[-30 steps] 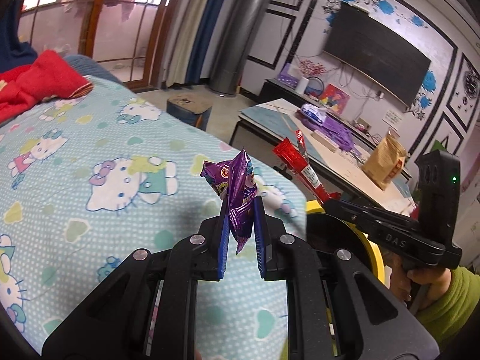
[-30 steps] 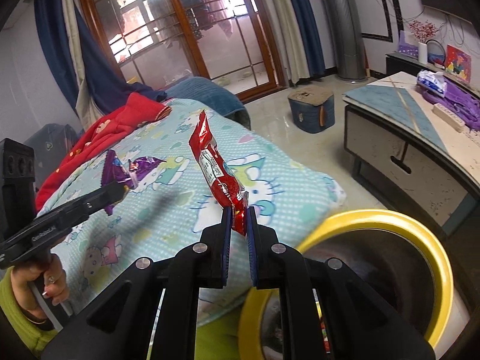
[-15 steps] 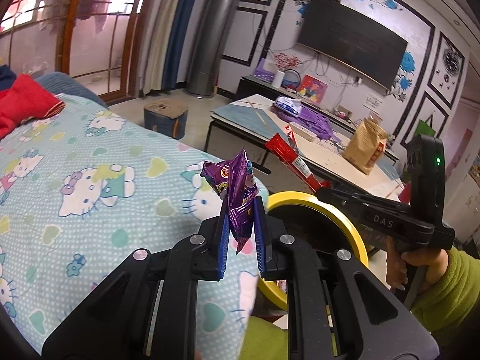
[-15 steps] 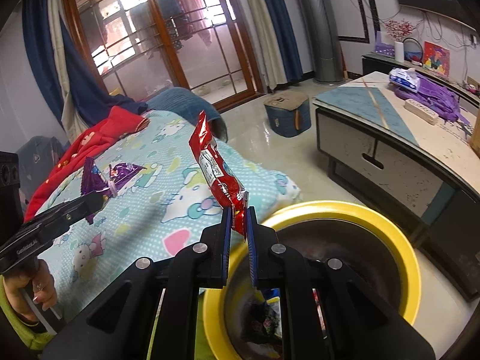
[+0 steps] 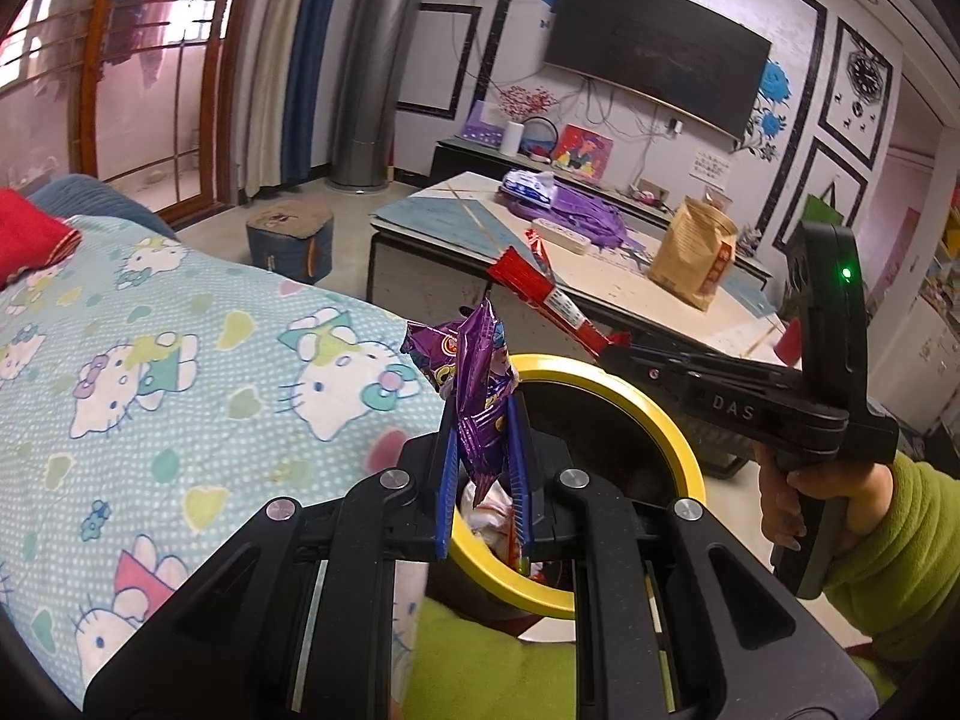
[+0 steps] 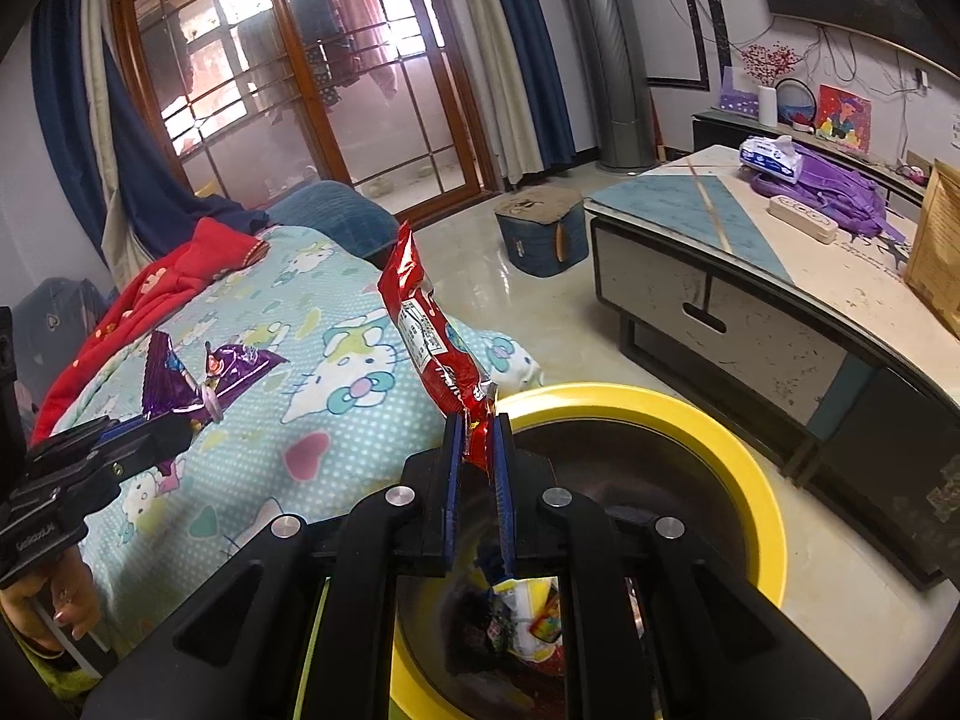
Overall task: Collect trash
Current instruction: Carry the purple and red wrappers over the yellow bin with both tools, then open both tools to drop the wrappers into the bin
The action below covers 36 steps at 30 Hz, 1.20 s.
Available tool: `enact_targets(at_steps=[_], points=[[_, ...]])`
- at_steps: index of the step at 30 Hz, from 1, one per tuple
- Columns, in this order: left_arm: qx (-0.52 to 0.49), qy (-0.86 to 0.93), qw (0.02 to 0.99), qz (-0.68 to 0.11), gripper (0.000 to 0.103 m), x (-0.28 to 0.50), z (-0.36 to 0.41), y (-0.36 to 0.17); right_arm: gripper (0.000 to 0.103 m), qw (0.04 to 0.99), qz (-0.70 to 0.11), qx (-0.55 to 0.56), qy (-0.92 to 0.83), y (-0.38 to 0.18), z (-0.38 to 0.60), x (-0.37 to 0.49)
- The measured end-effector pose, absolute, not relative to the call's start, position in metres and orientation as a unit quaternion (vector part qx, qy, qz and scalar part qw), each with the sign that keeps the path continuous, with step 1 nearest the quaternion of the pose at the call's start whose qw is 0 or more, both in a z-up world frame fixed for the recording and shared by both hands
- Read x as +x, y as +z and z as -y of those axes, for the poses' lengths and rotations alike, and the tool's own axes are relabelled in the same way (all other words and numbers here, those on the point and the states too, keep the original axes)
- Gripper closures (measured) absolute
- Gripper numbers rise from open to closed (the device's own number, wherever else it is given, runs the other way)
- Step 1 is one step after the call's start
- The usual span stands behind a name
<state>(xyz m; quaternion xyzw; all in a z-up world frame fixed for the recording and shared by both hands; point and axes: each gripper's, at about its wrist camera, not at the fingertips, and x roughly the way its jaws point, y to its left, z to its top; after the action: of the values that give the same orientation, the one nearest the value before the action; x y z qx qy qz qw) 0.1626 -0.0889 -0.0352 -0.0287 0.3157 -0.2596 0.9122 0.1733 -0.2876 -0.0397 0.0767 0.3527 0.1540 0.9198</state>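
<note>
- Bed (image 5: 180,360): it fills the left side of both views. Its cover is light blue with a cartoon cat print. A red blanket (image 6: 162,282) lies at the far end.
- Left gripper (image 5: 485,420): its jaws are clamped on a crumpled purple wrapper (image 5: 477,384). The wrapper stands upright between the blue pads, with its lower tip hanging below them. In the right wrist view the same gripper (image 6: 174,426) appears at the left edge, over the bed cover, with the purple wrapper (image 6: 204,381) sticking out sideways from its tip.
- Bin (image 5: 648,414): a round bin with a yellow rim and a dark inside stands on the floor just beside the bed's near corner. The left gripper's tip sits over the bin's left rim.
- Bin contents: in the right wrist view, crumpled wrappers (image 6: 528,618) lie at the bottom of the bin (image 6: 738,468).
- Right gripper (image 6: 478,438): its jaws are pressed together on the lower end of a long red wrapper (image 6: 426,336). The wrapper rises up and to the left from the pads. The gripper's tip is above the bin's near left rim.
- Right gripper seen from the left wrist view (image 5: 618,348): it reaches in from the right, above the far side of the bin, with the red wrapper (image 5: 540,294) pointing up and to the left. A hand (image 5: 792,498) with a green sleeve (image 5: 900,546) holds its grip.
- Low table (image 6: 780,276): it stands to the right of the bin, apart from it. A purple cloth (image 6: 828,186) and a brown paper bag (image 5: 690,258) rest on its top.
</note>
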Motion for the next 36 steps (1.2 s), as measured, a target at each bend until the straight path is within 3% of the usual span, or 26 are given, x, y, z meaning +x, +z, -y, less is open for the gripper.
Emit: enact_targets(at_steps=[36], points=[[0.040, -0.331, 0.873, -0.355, 0.092, 0.149, 0.171, -0.070, 0.090, 0.897, -0.417, 0.106, 0.099, -0.085, 0.347, 0.148]])
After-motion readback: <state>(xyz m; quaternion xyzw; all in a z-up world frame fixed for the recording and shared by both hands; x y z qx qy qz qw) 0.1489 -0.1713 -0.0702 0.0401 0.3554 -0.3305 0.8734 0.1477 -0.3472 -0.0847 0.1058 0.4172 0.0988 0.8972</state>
